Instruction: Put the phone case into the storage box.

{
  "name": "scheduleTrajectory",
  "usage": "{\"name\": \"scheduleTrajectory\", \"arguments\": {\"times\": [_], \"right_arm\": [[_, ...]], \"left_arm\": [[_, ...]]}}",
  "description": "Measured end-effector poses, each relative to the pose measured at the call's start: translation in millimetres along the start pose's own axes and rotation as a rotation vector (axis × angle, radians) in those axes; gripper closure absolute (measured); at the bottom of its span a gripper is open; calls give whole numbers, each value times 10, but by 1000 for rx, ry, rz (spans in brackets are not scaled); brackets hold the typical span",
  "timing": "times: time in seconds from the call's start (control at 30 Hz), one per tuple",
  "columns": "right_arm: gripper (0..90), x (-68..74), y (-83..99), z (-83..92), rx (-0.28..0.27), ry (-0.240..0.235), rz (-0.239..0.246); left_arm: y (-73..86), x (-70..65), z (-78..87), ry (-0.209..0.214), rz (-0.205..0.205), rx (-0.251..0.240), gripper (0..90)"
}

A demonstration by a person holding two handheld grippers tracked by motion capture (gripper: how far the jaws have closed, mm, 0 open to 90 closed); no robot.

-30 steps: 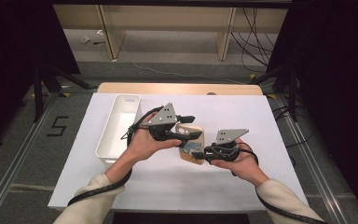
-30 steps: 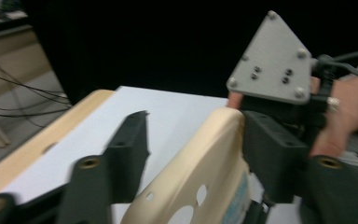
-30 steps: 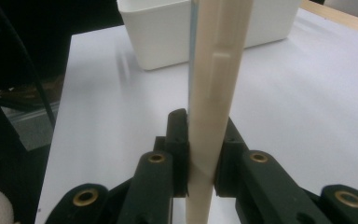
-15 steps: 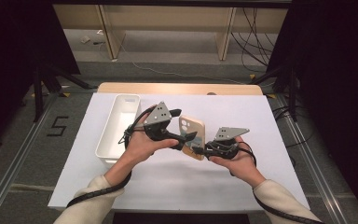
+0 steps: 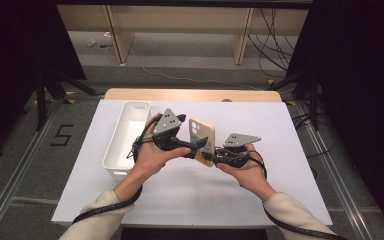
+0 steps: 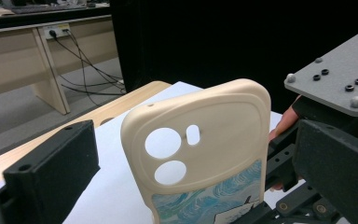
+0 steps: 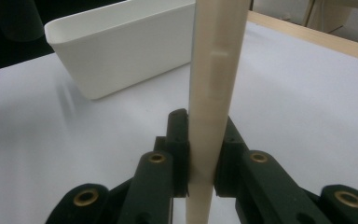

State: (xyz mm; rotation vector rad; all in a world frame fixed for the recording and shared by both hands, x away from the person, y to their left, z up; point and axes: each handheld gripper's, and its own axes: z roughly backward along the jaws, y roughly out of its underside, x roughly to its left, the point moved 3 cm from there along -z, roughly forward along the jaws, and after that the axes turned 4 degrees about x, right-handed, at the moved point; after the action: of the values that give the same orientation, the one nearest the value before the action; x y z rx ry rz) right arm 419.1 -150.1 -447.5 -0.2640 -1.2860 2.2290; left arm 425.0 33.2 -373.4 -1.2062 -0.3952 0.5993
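The right hand-held gripper (image 5: 211, 156) clamps the upright phone case (image 5: 202, 140); the left hand-held gripper (image 5: 192, 147), just opened, flanks it.

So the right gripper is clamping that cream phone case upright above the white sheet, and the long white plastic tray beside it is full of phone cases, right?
Not quite. The right gripper does clamp the cream phone case upright above the white sheet, but the long white plastic tray is empty, not full of cases. The high view shows its bare inside.
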Motion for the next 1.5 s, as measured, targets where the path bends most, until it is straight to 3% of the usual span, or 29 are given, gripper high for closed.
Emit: {"name": "scheduleTrajectory", "arguments": {"times": [0.43,1.03,1.5], "right_arm": [[802,3,8,-47,5,36,-18],[801,65,-6,-70,-2,42,-10],[801,62,-9,-66,-8,51,-14]], "left_arm": [[44,-13,-101,-35,28,8,0],[57,-52,-252,-52,71,11,0],[48,-47,-270,-76,84,-6,19]]}}
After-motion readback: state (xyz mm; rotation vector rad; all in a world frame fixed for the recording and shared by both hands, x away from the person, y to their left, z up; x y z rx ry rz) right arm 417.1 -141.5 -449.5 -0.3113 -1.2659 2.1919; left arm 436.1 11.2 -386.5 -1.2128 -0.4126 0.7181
